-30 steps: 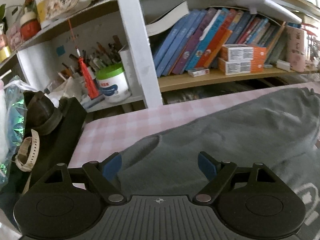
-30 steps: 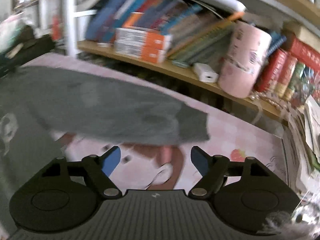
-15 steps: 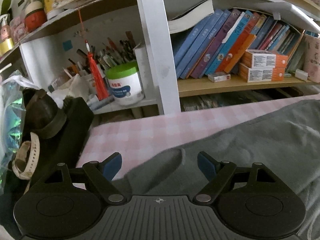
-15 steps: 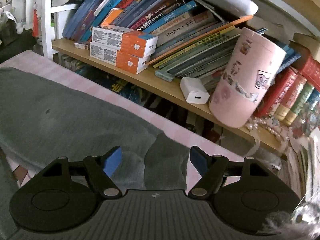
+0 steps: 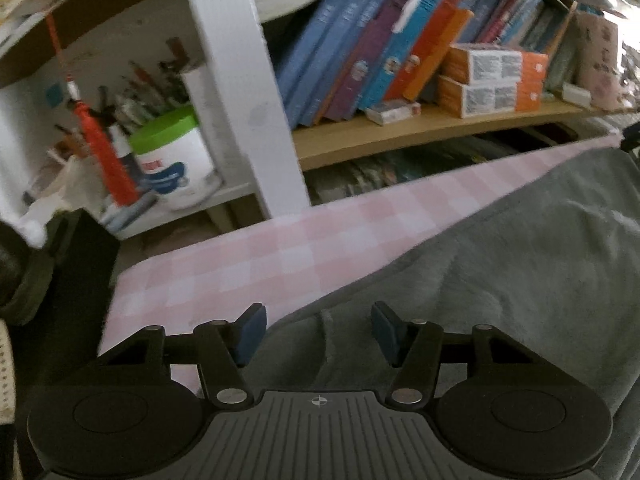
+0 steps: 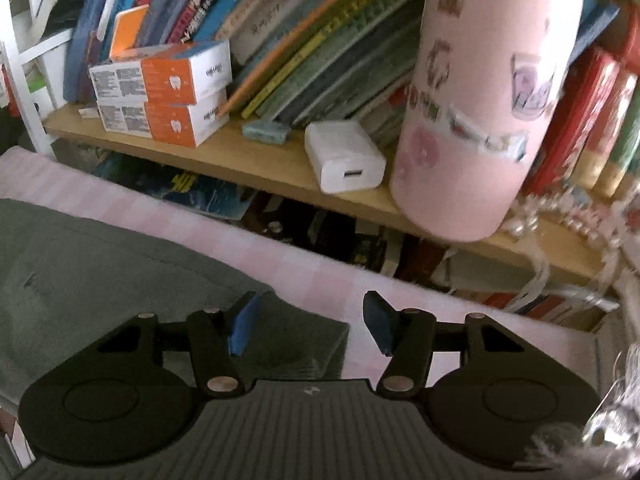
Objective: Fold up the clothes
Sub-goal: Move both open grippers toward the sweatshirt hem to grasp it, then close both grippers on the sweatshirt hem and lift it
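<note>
A dark grey garment (image 5: 500, 264) lies spread on a pink checked tablecloth (image 5: 256, 264). In the left wrist view my left gripper (image 5: 318, 334) is open, low over the garment's left sleeve end, with the cuff edge between the fingers. In the right wrist view the garment (image 6: 100, 264) stretches left, and its ribbed cuff (image 6: 304, 344) lies under my right gripper (image 6: 310, 326), which is open with the cuff corner between its fingers.
A bookshelf with books (image 5: 384, 44), orange boxes (image 5: 492, 76) and a green-lidded tub (image 5: 172, 160) runs along the table's far edge. A pink cup (image 6: 476, 96) and white charger (image 6: 344, 156) stand on the shelf. Dark items (image 5: 36, 280) sit at the left.
Both grippers have moved forward and down onto the sleeve ends. The left jaws have narrowed somewhat. The right gripper has swung from the printed cloth to the right cuff.
</note>
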Action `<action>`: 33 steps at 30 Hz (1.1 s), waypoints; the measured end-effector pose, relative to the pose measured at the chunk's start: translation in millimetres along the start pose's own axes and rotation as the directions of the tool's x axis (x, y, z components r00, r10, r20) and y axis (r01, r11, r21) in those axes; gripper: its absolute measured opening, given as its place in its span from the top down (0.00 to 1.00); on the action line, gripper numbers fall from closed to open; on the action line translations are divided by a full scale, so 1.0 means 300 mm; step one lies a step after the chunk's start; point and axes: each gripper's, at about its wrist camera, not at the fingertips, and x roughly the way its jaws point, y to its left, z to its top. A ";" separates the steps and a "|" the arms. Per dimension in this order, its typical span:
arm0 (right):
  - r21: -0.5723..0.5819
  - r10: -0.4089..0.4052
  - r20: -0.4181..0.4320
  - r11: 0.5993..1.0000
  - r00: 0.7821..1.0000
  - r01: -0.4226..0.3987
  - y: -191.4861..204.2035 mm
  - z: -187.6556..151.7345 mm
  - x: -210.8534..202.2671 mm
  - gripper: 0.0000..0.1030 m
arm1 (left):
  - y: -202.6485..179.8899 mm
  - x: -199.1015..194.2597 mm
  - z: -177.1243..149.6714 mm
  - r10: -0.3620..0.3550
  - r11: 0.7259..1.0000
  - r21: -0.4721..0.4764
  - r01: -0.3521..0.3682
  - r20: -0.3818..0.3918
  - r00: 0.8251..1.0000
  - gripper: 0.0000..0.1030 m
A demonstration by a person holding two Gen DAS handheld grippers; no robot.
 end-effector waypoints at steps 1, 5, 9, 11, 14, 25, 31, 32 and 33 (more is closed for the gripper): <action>0.001 0.010 -0.006 1.000 1.000 -0.010 -0.002 -0.003 0.009 0.46 | 0.000 0.008 0.000 -0.006 1.000 0.006 0.006 -0.003 1.000 0.44; 0.018 0.038 0.001 0.999 0.999 -0.038 -0.014 -0.007 0.026 0.46 | 0.014 0.033 -0.007 -0.022 1.000 0.008 0.022 -0.016 1.000 0.44; 0.077 0.075 0.001 0.994 0.997 -0.075 -0.041 -0.014 0.037 0.45 | 0.041 0.048 -0.009 -0.066 0.998 -0.011 0.066 -0.017 0.998 0.43; 0.076 0.081 0.002 0.994 0.997 -0.081 -0.037 -0.017 0.037 0.45 | 0.056 0.059 -0.009 -0.091 0.996 -0.025 0.091 -0.020 0.996 0.43; 0.051 0.089 -0.004 0.995 0.996 -0.089 -0.021 -0.017 0.037 0.46 | 0.082 0.081 -0.006 -0.130 0.990 -0.051 0.128 -0.024 0.991 0.41; 0.058 0.082 0.035 0.995 0.996 -0.084 0.048 -0.045 0.008 0.84 | 0.105 0.100 0.002 -0.195 0.975 -0.119 0.188 -0.050 0.980 0.59; 0.022 -0.036 0.133 0.999 0.990 0.033 0.103 -0.119 -0.083 0.90 | 0.044 0.026 -0.009 -0.104 0.994 -0.037 0.101 -0.071 0.992 0.88; 0.014 -0.046 0.167 0.999 0.985 0.045 0.113 -0.132 -0.116 0.90 | 0.035 0.004 -0.011 -0.082 0.996 -0.026 0.080 -0.060 0.995 0.89; 0.013 -0.051 0.195 0.999 0.979 0.050 0.122 -0.146 -0.148 0.90 | 0.028 -0.023 -0.010 -0.061 0.998 -0.021 0.061 -0.037 0.997 0.89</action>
